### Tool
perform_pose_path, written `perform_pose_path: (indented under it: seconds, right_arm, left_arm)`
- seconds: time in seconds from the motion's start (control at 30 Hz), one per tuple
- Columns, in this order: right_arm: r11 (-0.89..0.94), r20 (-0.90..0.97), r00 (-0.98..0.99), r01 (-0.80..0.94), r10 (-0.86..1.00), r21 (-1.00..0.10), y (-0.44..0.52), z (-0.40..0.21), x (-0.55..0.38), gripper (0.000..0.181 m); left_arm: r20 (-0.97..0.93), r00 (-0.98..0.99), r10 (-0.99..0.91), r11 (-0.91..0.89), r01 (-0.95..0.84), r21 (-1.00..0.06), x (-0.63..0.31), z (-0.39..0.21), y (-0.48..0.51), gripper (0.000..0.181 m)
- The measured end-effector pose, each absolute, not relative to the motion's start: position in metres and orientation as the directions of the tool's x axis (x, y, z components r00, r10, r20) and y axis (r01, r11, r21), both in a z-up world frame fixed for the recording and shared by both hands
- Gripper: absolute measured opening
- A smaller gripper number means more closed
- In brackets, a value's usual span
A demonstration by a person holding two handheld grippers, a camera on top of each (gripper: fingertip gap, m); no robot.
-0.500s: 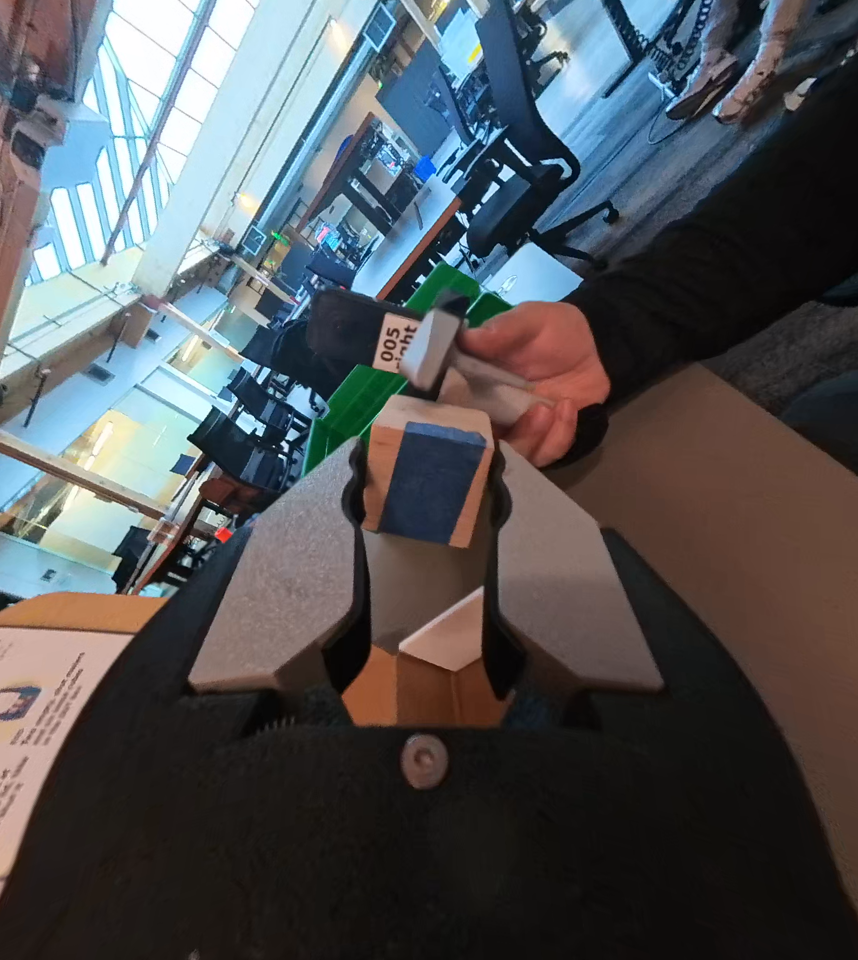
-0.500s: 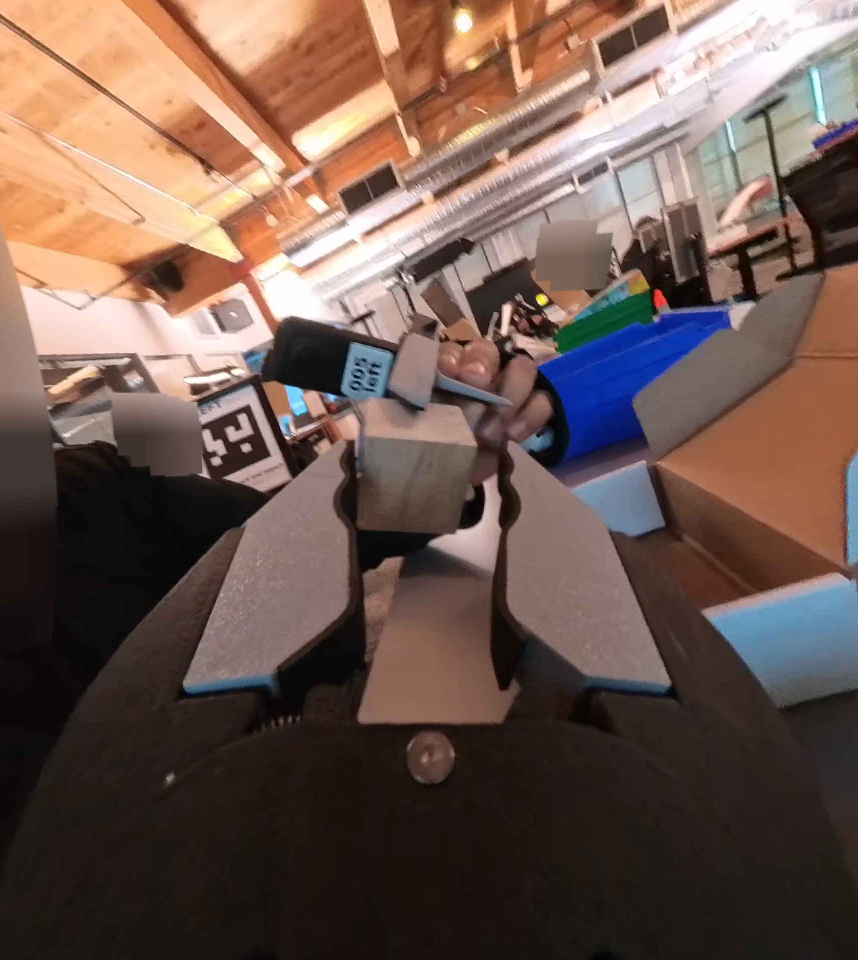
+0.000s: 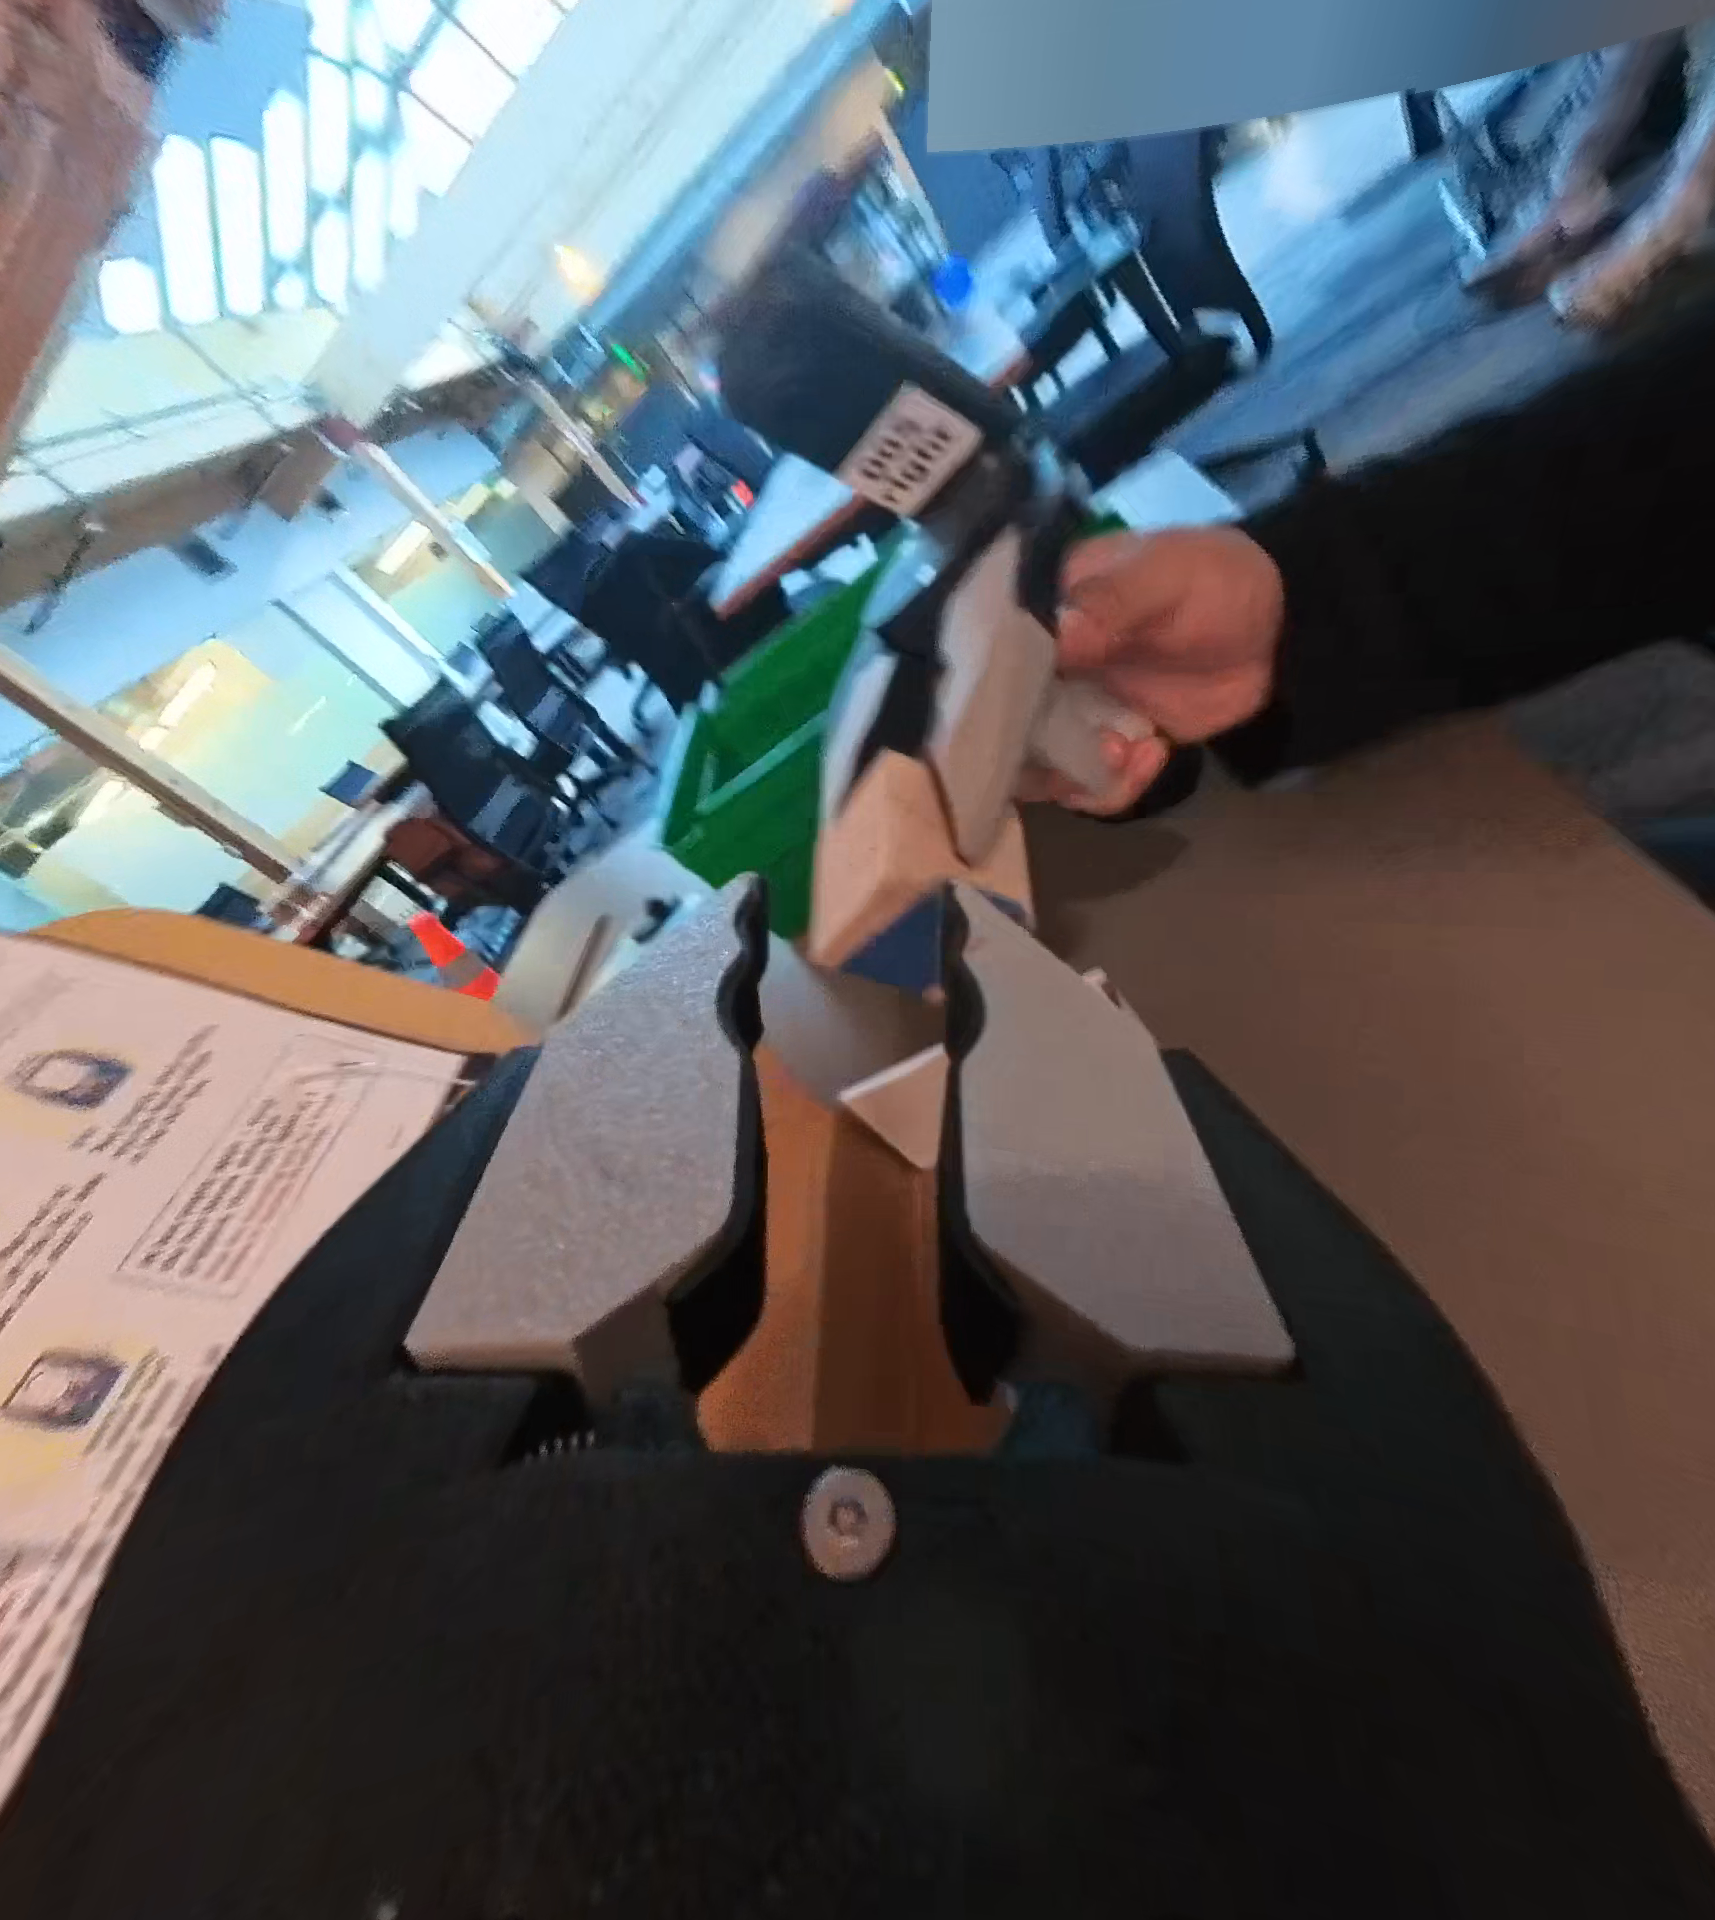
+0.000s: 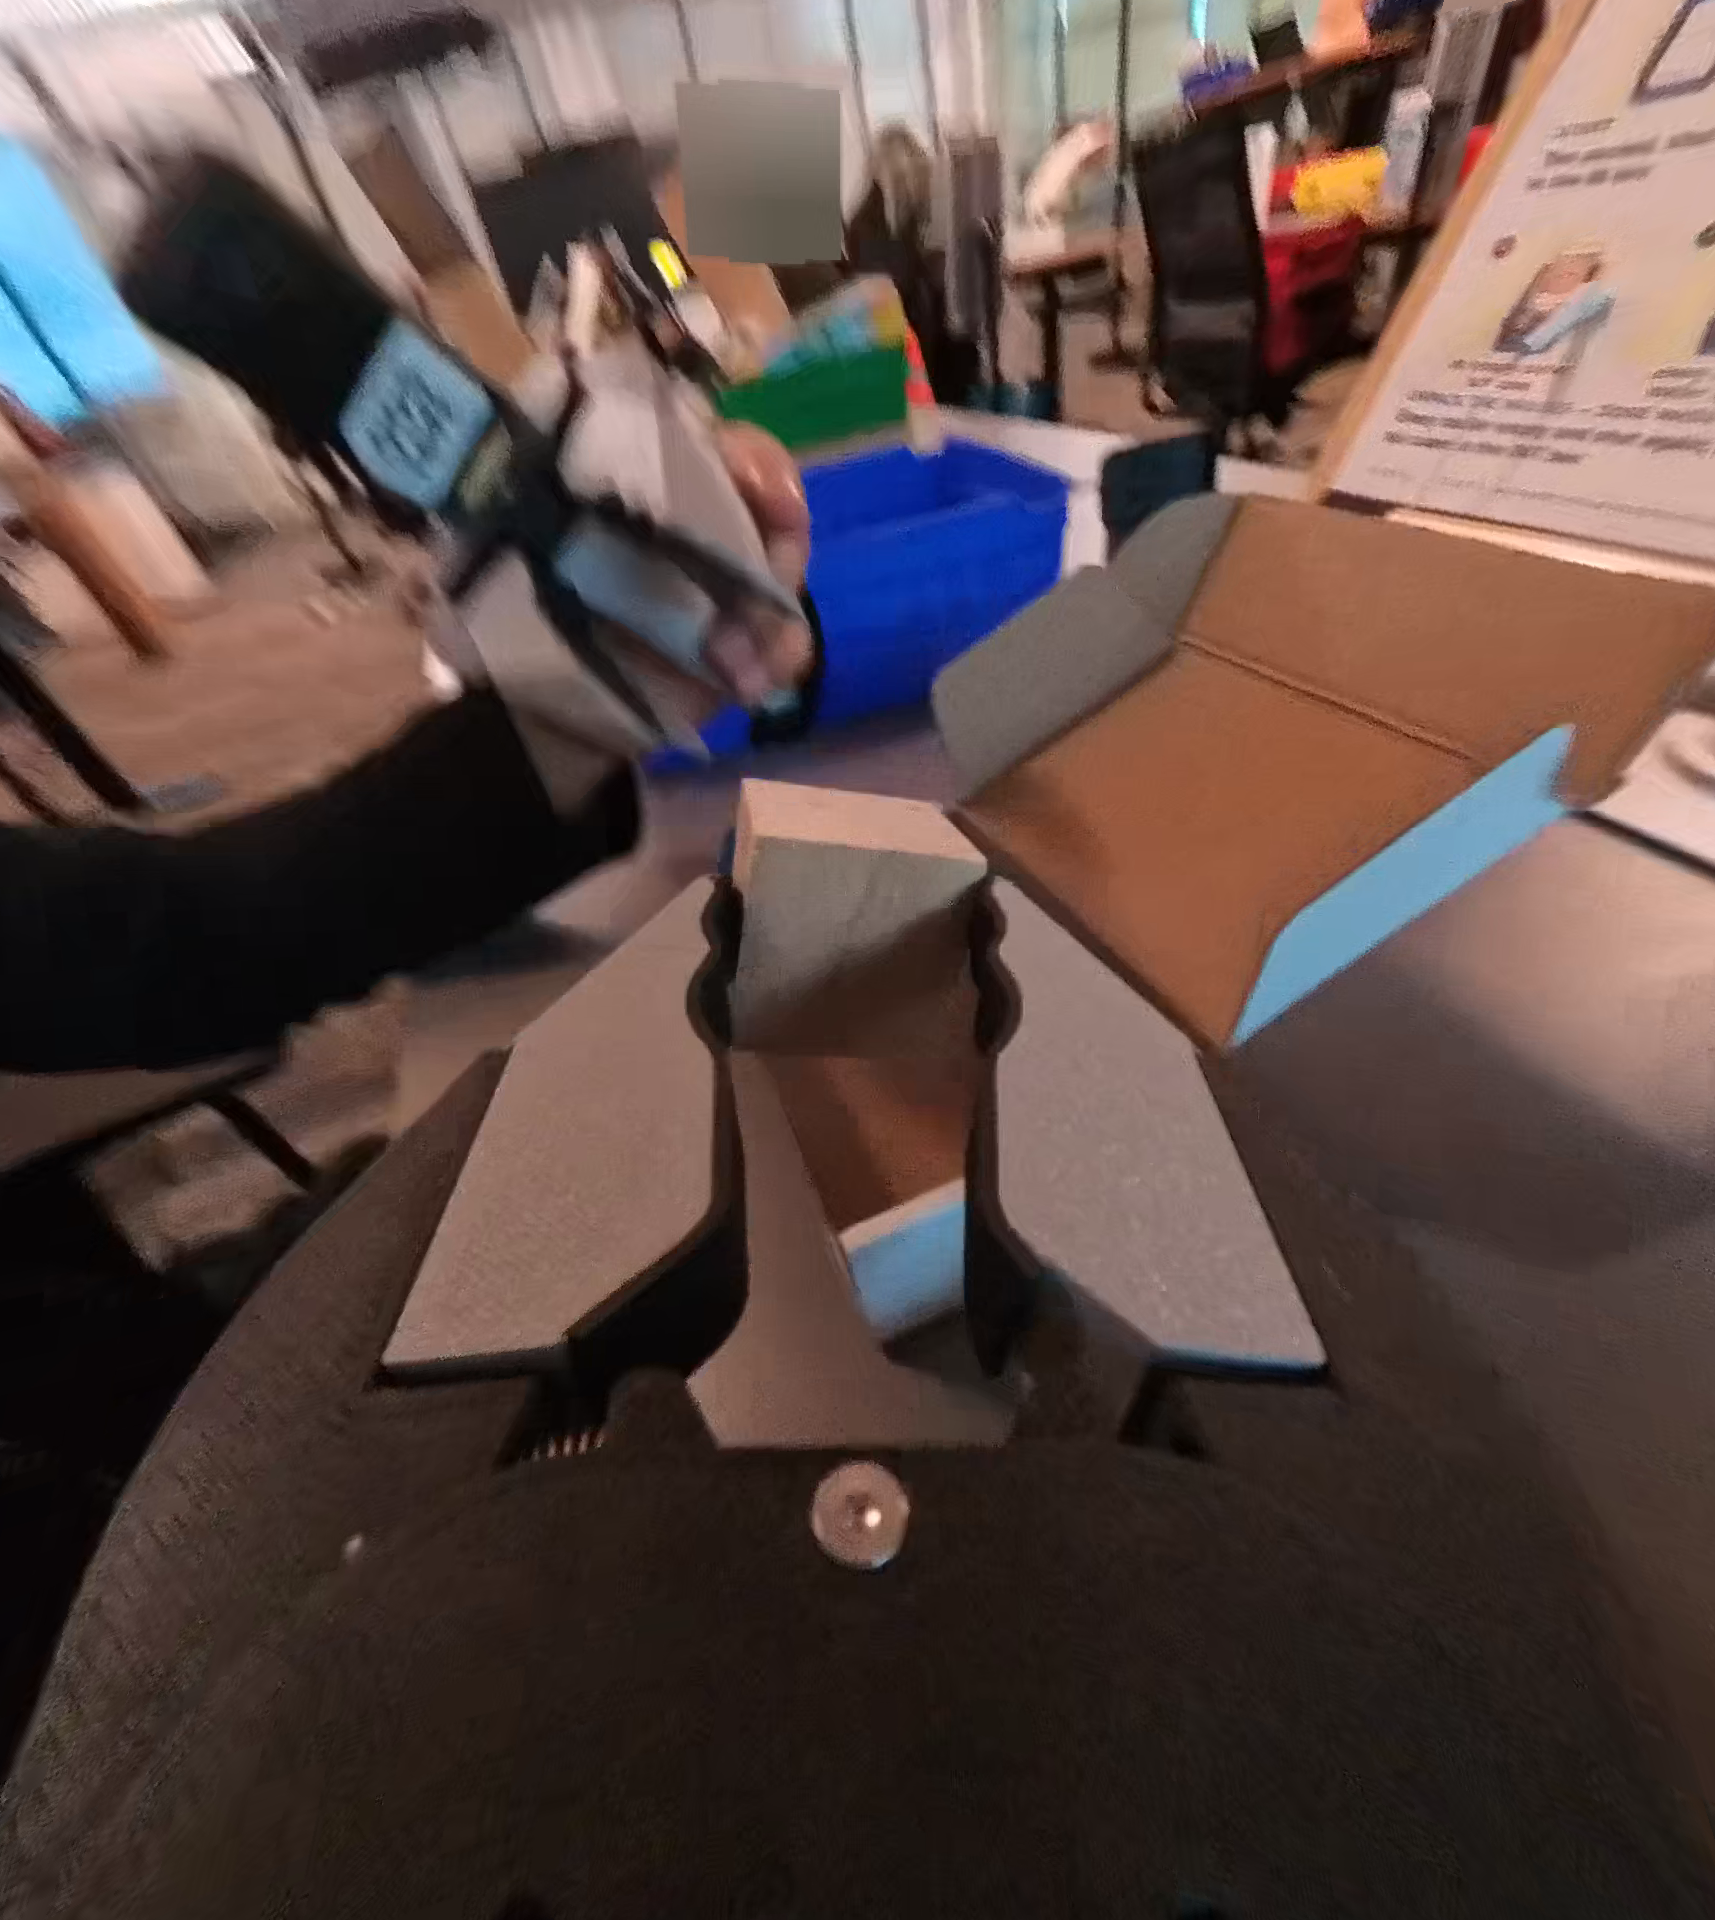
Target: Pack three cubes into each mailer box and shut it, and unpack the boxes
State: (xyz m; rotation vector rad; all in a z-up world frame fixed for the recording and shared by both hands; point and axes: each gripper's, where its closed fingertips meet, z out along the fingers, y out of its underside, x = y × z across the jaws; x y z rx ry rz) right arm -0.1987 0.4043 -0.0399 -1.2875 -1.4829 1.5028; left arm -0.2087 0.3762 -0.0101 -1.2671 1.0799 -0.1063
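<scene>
Grey table [image 4: 1559,1039], right hand-held gripper [image 4: 851,956] clamping cube [image 4: 848,935]

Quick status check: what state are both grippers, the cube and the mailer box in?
left gripper: open, nothing between its fingers.
right gripper: shut on the cube.
cube: clamped between the right gripper's fingertips.
mailer box: open, lid raised.

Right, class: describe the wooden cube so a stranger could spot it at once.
Find the open brown mailer box with its lid up. Just left of it, the right gripper points forward. The cube is the plain wooden block pinched between its grey fingers.
</scene>
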Motion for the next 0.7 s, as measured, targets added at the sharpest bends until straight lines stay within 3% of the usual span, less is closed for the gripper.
perform_pose_path:
  seconds: [0.13,0.3,0.37,0.57,0.7]
  right_arm:
    - [0.180,0.104,-0.200,0.412,0.974,-0.893,0.409,-0.048,-0.214,0.044]
    - [0.497,0.377,-0.337,0.702,0.863,-0.511,0.416,-0.078,-0.229,0.044]
    - [0.558,0.412,-0.406,0.741,0.816,-0.374,0.417,-0.089,-0.231,0.045]
    - [0.618,0.349,-0.548,0.775,0.760,-0.129,0.415,-0.120,-0.217,0.045]
    - [0.644,0.311,-0.597,0.762,0.739,-0.068,0.414,-0.137,-0.206,0.042]
  left_arm:
    - [-0.463,0.677,-0.572,0.378,-0.284,-0.881,-0.245,0.028,0.370,0.016]
    - [-0.409,0.747,-0.525,0.219,-0.345,-0.912,-0.268,0.000,0.399,0.017]
    - [-0.405,0.747,-0.528,0.190,-0.361,-0.913,-0.269,-0.008,0.403,0.017]
    - [-0.371,0.775,-0.511,0.164,-0.335,-0.928,-0.281,-0.014,0.409,0.017]
    - [-0.305,0.805,-0.509,0.152,-0.265,-0.952,-0.291,-0.013,0.412,0.017]
